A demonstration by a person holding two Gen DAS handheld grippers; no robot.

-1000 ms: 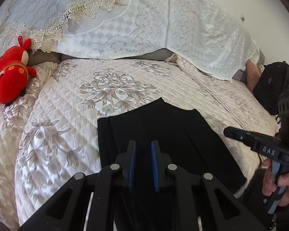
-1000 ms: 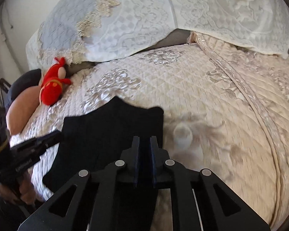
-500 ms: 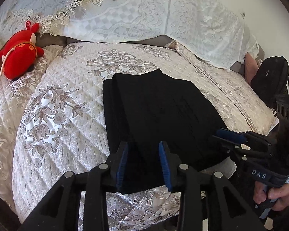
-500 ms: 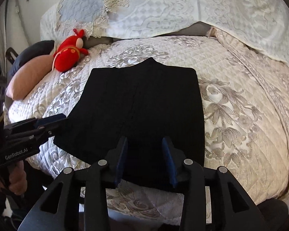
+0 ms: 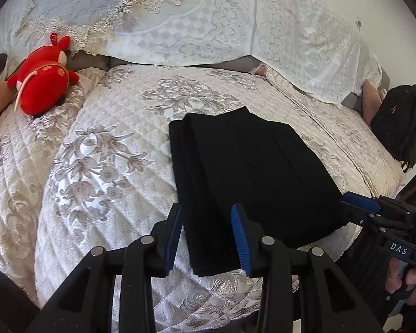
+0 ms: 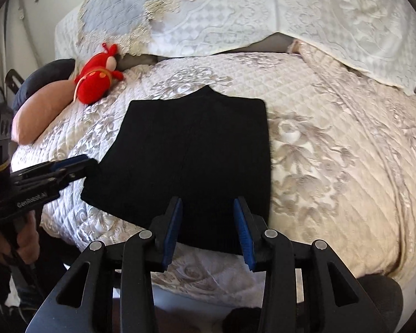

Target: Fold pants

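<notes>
Both grippers' jaws just opened — pants (image 5: 252, 177) released, seemingly flat.

Between and beyond the jaws, black pants (image 5: 252, 172): matt, finely knit-looking cloth, soft and without sheen. Under them, a quilted bedspread (image 5: 111, 166), satin-glossy with a woven floral pattern, and farther ahead pale lace-trimmed pillows (image 5: 208, 19), matt. Far off to the left of the jaws, a red plush toy (image 5: 41, 83), fuzzy cloth; left gripper (image 5: 208, 233) and right gripper (image 6: 208, 227) in matt black plastic with blue ribbed pads and small shiny metal pins
</notes>
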